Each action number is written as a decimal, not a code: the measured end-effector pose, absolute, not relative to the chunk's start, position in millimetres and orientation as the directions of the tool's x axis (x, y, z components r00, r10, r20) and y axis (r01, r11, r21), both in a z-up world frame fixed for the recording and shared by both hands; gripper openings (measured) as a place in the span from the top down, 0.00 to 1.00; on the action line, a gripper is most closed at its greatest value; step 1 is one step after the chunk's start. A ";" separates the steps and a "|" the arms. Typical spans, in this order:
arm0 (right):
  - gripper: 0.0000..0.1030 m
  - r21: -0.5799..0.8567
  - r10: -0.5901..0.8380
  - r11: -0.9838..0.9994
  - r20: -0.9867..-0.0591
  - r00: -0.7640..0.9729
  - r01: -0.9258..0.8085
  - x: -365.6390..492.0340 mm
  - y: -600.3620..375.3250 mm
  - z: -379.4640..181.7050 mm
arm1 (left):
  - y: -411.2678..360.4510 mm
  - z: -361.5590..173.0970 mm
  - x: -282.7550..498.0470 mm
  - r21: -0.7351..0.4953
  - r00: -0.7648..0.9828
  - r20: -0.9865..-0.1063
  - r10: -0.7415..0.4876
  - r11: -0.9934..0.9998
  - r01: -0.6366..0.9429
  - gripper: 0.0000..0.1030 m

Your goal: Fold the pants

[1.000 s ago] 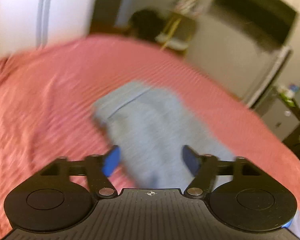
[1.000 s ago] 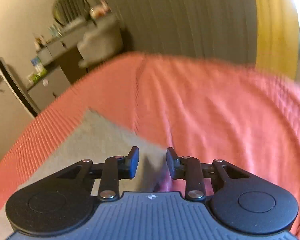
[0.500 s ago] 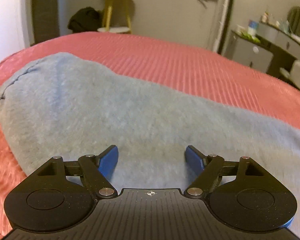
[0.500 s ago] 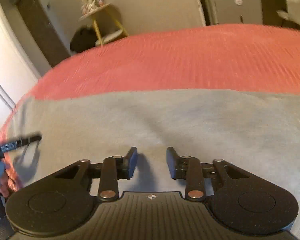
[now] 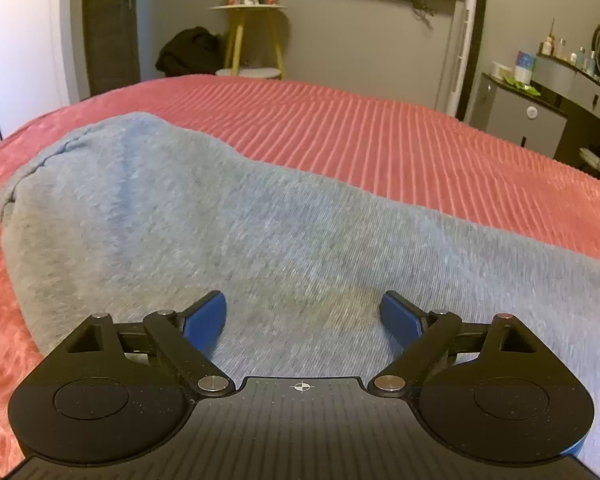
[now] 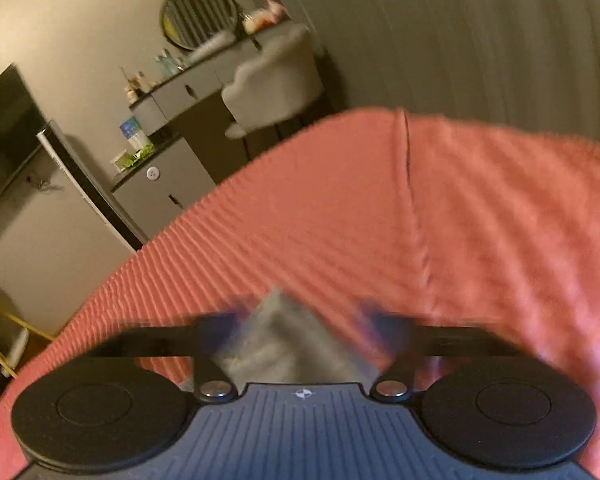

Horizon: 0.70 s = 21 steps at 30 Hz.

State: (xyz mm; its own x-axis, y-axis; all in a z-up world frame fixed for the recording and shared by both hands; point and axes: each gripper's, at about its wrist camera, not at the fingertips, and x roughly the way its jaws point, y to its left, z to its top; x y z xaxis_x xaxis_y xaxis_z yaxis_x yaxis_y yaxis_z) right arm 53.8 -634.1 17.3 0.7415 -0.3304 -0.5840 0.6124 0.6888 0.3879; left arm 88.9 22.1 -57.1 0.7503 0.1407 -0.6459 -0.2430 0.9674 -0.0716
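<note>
Both tools opened over pants (image 5: 260, 232)

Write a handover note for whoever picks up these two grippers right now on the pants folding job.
Left gripper: open, jaws have just been widening, hovering over the grey knit pants, nothing pinched.
Right gripper: open, jaws just sprang wide; a grey corner lies between the blurred fingers, not gripped.
Pants lie in a long band across the ribbed coral-red bedspread.
Done: how many folds cannot be told.
Left: re-grip one end and fold over, then smooth it flat.
</note>
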 end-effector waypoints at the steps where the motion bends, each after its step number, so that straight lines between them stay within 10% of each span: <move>1: 0.07 0.367 -0.333 0.719 -0.563 0.756 0.590 53.7 -634.2 20.5 | 21.9 -57.7 88.8 -0.068 0.751 -0.645 0.141 0.969 -0.239 0.11; 5: 0.20 0.246 -0.292 0.808 -0.621 0.727 0.535 91.5 -617.7 18.5 | 20.7 -55.9 87.7 -0.058 0.753 -0.642 0.147 0.970 -0.238 0.11; 8: 0.92 0.161 -0.288 0.838 -0.681 0.674 0.521 107.8 -609.3 14.1 | 21.9 -54.8 85.4 -0.068 0.754 -0.641 0.144 0.968 -0.242 0.11; 21: 0.91 0.144 -0.447 0.741 -0.623 0.642 0.656 79.7 -609.6 50.2 | 14.9 -49.8 81.5 -0.025 0.783 -0.601 0.157 0.976 -0.215 0.13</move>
State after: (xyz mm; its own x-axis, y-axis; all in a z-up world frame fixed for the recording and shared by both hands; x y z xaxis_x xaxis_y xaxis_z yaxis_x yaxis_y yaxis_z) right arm 79.7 -609.6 50.2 0.6416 -0.4470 -0.6233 0.6559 0.7411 0.1437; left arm 81.5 14.9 -49.8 0.7833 0.1572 -0.6014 -0.2148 0.9763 -0.0246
